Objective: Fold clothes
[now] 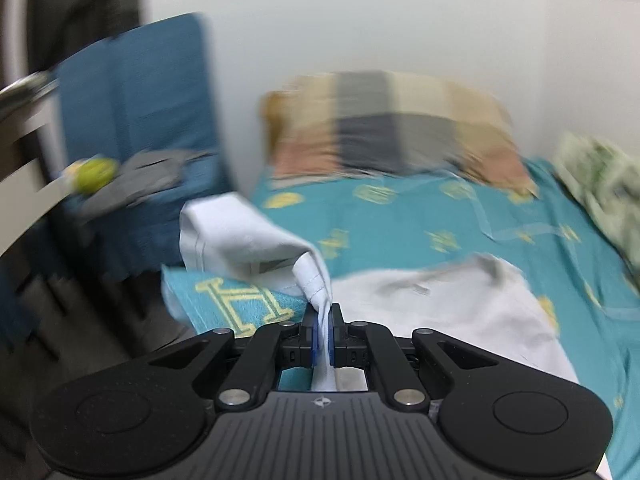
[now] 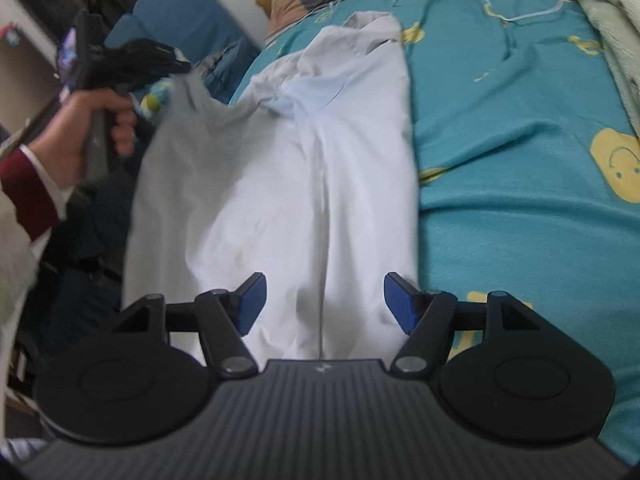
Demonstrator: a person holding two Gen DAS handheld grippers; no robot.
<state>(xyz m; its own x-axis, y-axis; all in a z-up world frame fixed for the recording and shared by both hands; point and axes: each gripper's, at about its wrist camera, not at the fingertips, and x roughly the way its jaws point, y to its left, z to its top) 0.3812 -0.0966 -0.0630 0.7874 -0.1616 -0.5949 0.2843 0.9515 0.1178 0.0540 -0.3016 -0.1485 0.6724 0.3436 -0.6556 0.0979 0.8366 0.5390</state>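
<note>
A white garment (image 2: 304, 168) lies along the left side of a teal bed sheet with yellow smiley faces (image 2: 520, 128). In the left wrist view my left gripper (image 1: 323, 334) is shut on a hemmed edge of the white garment (image 1: 240, 236), holding it lifted off the bed. The right wrist view shows that same left gripper (image 2: 180, 66) at upper left, held in a person's hand (image 2: 76, 136), with the cloth hanging from it. My right gripper (image 2: 324, 304) hovers open over the garment's near end, blue pads (image 2: 250, 306) spread wide, nothing between them.
A striped pillow (image 1: 396, 132) lies at the head of the bed against a white wall. A pale fleecy blanket (image 2: 608, 12) is bunched at the right. A blue chair (image 1: 136, 120) with a grey cloth and a yellow-green object stands left of the bed. A white cable (image 2: 520, 16) crosses the sheet.
</note>
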